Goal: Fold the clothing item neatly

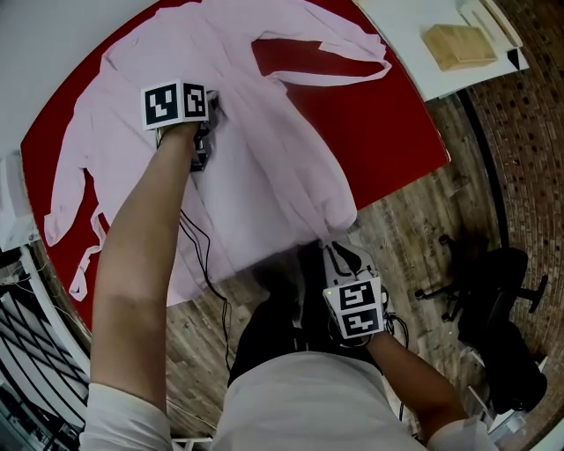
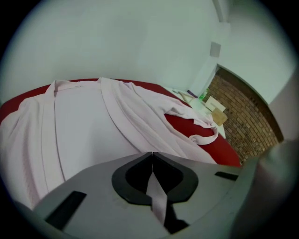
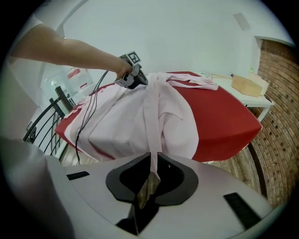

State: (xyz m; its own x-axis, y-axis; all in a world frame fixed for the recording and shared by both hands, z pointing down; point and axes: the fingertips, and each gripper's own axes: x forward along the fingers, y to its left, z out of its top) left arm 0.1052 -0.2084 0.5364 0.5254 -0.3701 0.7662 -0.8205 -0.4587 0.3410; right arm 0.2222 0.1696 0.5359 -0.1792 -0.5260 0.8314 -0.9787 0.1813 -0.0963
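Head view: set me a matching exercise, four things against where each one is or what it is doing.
1 pink garment
2 wooden block
3 office chair
4 right gripper

A on the white table
B on the plank floor
C spread over the red table
D shut on a garment edge

Pairs: 1-C, 2-A, 3-B, 4-D.

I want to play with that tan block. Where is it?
In the head view the tan block lies top right on the white table, beside the red table, past the pink robe.
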